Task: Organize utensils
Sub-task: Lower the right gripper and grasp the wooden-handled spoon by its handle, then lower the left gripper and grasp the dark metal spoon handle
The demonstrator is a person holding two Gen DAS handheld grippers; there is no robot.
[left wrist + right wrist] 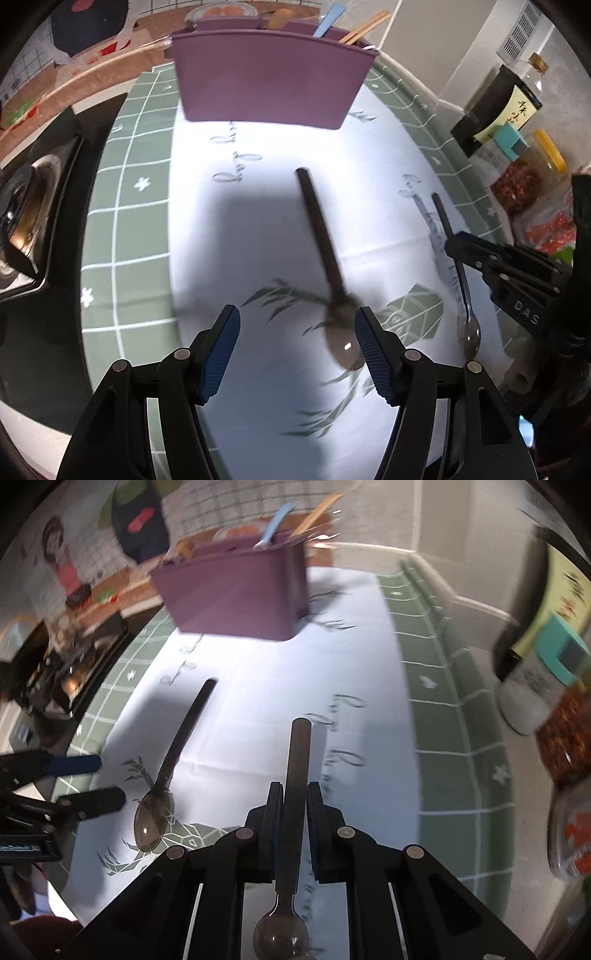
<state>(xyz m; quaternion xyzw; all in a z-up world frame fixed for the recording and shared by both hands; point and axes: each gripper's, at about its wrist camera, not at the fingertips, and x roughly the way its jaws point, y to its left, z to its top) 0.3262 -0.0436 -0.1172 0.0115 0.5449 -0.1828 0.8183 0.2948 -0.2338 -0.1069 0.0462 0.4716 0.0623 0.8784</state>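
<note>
A dark spoon lies on the white cloth, its bowl just ahead of my open left gripper; it also shows in the right wrist view. My right gripper is shut on a second dark-handled spoon, bowl toward the camera, held above the cloth; this spoon and the right gripper show at the right of the left wrist view. A purple utensil holder stands at the far side with a blue utensil and chopsticks in it; it also shows in the right wrist view.
A green-checked mat borders the white cloth. A stove is at the left. A soy sauce bottle and spice jars stand at the right; a jar with a teal lid shows there in the right wrist view. The left gripper shows in the right wrist view.
</note>
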